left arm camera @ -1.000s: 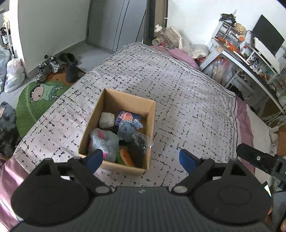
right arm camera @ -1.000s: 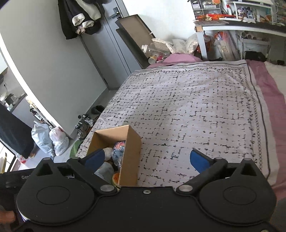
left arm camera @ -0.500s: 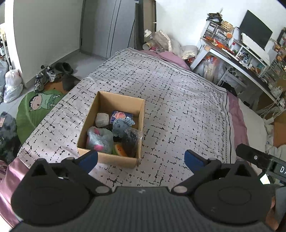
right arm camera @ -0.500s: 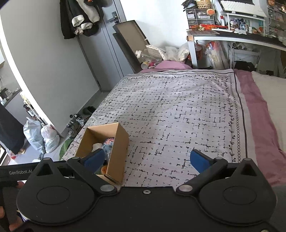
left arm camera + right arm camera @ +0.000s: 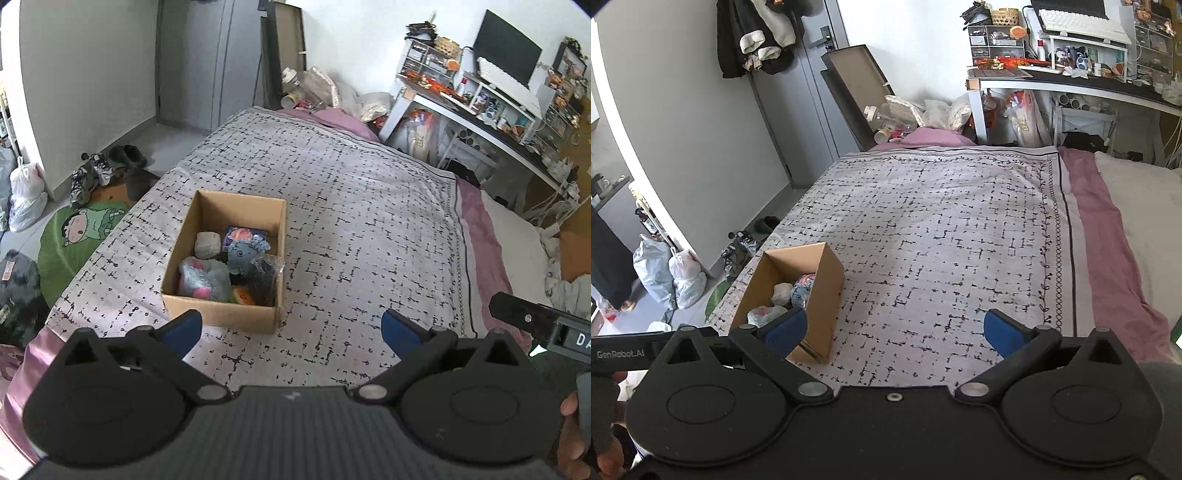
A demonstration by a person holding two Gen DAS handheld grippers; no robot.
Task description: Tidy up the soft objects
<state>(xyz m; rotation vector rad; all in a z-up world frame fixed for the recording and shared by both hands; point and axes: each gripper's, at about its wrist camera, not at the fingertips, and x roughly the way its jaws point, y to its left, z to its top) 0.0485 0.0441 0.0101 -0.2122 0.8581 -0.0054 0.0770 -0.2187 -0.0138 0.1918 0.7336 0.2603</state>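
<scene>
An open cardboard box (image 5: 207,310) stands on the patterned bedspread (image 5: 351,229) near the bed's front left corner. It holds several soft toys: a grey-blue plush with pink (image 5: 201,278), a blue plush (image 5: 242,254), a grey lump (image 5: 208,244) and a dark bagged item (image 5: 264,277). My left gripper (image 5: 291,328) is open and empty, above and in front of the box. My right gripper (image 5: 895,330) is open and empty, to the right of the box (image 5: 827,291).
A cluttered desk (image 5: 480,110) with a monitor stands along the bed's far right. Shoes (image 5: 92,173), a green round mat (image 5: 74,236) and plastic bags (image 5: 672,273) lie on the floor to the left. A grey door (image 5: 812,92) is behind.
Both grippers have pulled back and risen away from the box, so the box looks smaller and more of the bed shows. Both stay open.
</scene>
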